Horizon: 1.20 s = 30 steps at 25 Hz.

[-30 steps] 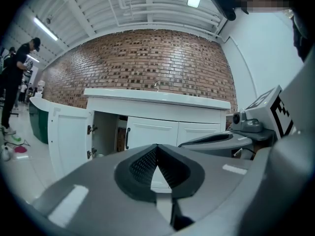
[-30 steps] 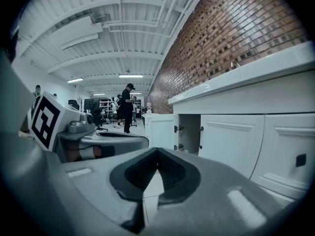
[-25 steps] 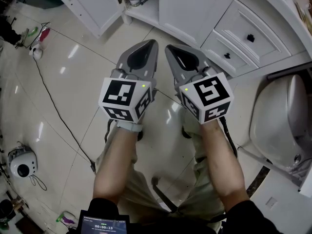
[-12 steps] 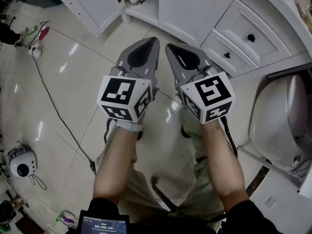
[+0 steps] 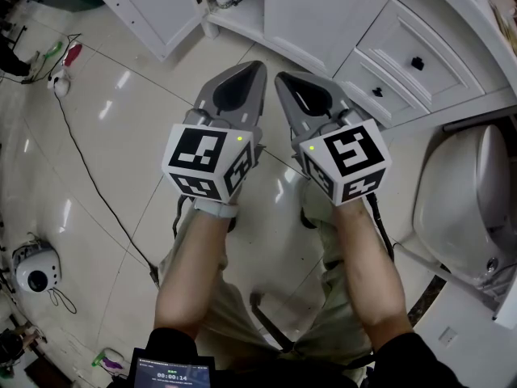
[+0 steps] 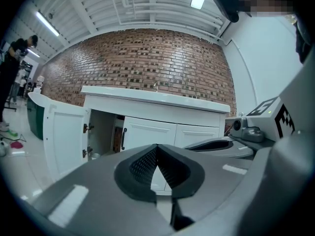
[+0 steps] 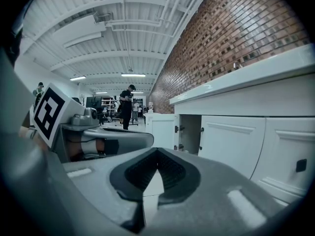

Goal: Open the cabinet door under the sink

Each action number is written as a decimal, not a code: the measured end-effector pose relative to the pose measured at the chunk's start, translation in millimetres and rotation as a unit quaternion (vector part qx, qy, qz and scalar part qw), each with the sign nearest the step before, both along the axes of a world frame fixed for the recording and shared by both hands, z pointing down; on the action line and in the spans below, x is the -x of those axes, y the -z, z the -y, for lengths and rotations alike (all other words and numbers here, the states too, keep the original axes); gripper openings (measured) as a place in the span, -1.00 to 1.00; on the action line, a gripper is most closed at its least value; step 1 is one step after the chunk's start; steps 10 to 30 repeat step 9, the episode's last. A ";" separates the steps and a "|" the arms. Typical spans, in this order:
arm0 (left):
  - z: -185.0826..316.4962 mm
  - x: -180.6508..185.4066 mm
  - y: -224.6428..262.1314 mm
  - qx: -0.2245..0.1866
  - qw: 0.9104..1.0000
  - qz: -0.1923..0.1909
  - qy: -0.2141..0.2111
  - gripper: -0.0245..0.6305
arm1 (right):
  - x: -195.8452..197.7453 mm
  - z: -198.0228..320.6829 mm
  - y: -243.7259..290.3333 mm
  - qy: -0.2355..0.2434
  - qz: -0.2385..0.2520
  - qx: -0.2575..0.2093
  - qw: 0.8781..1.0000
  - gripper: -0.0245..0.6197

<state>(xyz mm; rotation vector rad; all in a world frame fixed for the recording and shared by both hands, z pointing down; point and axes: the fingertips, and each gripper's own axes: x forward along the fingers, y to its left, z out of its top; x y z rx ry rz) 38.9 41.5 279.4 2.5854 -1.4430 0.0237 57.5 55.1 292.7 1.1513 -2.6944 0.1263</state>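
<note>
- We judge the task to be at its end or close to it. The left door [image 5: 157,10] of the sink cabinet [image 6: 162,112] already stands swung wide, showing the dark inside. The right door [image 5: 319,14] beside it is shut.
- The cabinet sits under the white bench [image 6: 157,98], against the brick wall, ahead of both grippers and well apart from them.
- The left gripper [image 5: 249,75] hangs over the tiled floor [image 5: 97,136]. Its fingers [image 6: 142,165] are pressed together at the tips, with nothing between them and nothing touched.
- The right gripper [image 5: 284,81] is just beside it, pointing the same way. Its fingers [image 7: 140,172] are likewise closed on nothing.
- If the open door is the one meant, we think little is left beyond holding clear of it.
- If the shut door must follow, the move calls for spreading one pair of fingers. We would then reach forward to the dark handle [image 6: 123,138] at that door's left edge, close on it, and pull along the hinge's arc.
</note>
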 end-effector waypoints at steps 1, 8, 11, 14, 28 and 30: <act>0.0 0.2 -0.3 0.000 1.000 0.000 0.000 -0.88 | 0.5 0.0 -0.3 0.000 0.000 0.000 1.000 -0.95; -0.5 -0.8 -0.6 -0.001 1.000 0.000 -0.001 -0.88 | 1.0 -0.9 -1.2 0.001 0.001 -0.001 1.000 -0.95; -0.6 -1.0 -0.6 -0.001 1.000 0.000 -0.001 -0.88 | 0.9 -1.1 -1.2 0.002 0.001 -0.001 1.000 -0.95; -0.6 -1.0 -0.6 -0.001 1.000 0.000 -0.001 -0.88 | 0.9 -1.1 -1.2 0.002 0.001 -0.001 1.000 -0.95; -0.6 -1.0 -0.6 -0.001 1.000 0.000 -0.001 -0.88 | 0.9 -1.1 -1.2 0.002 0.001 -0.001 1.000 -0.95; -0.6 -1.0 -0.6 -0.001 1.000 0.000 -0.001 -0.88 | 0.9 -1.1 -1.2 0.002 0.001 -0.001 1.000 -0.95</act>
